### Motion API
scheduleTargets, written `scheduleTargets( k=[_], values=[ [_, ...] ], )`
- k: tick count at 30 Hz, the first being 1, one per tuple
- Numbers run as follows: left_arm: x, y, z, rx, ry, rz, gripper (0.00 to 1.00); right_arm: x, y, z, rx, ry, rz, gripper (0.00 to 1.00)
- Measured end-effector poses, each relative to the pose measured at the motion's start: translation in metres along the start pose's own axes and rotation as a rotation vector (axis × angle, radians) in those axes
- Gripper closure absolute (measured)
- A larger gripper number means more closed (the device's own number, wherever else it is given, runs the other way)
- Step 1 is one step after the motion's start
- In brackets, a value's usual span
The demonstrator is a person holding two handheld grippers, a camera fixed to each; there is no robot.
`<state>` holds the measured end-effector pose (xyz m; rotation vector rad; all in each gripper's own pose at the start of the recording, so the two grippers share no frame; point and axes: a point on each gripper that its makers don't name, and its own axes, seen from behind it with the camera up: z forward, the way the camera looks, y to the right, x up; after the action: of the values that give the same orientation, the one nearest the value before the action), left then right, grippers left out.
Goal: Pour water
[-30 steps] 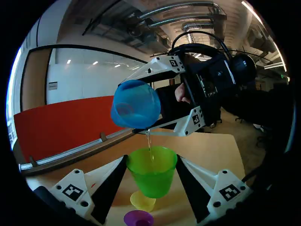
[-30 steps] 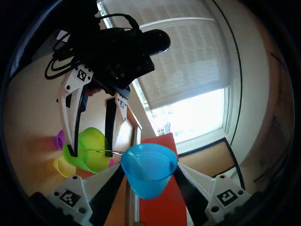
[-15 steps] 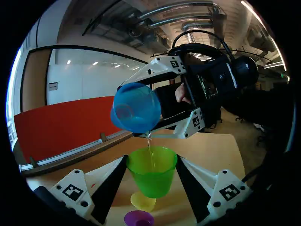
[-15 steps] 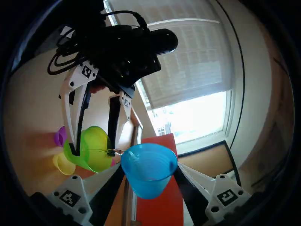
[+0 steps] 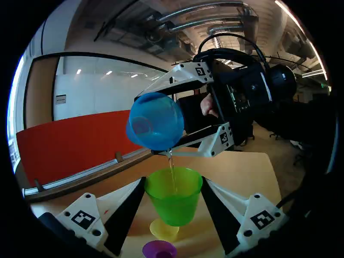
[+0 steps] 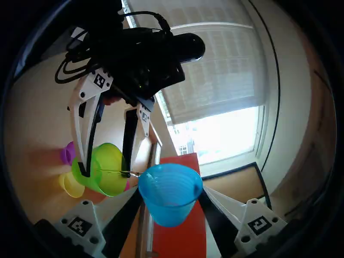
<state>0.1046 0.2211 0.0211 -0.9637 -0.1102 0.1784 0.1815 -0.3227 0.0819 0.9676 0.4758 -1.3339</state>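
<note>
This is an open-plan office: high above the jaws of the left gripper (image 5: 173, 182) run bare ceiling ducts (image 5: 206, 21) and strip lights (image 5: 296, 21), and beyond the jaws to the left a glass-walled room (image 5: 99, 90) stands over a red panel (image 5: 73, 142). Past the pale wooden surface (image 5: 241, 167), to the right of those jaws, what look like wheeled office chairs (image 5: 275, 135) stand far off. Ahead of the jaws of the right gripper (image 6: 170, 189), a large window (image 6: 219, 137) carries a half-drawn roller blind (image 6: 215, 81).
</note>
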Motion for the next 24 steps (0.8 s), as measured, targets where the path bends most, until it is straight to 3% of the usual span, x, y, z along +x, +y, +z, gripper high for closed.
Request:
scheduleTargets(
  k=[24],
  values=[
    [-0.0008,-0.0015,0.0011,0.002,0.001,0.001,0.10,-0.0019,0.0069,0.0000,-0.014,-0.006,-0.053,0.10]
  ],
)
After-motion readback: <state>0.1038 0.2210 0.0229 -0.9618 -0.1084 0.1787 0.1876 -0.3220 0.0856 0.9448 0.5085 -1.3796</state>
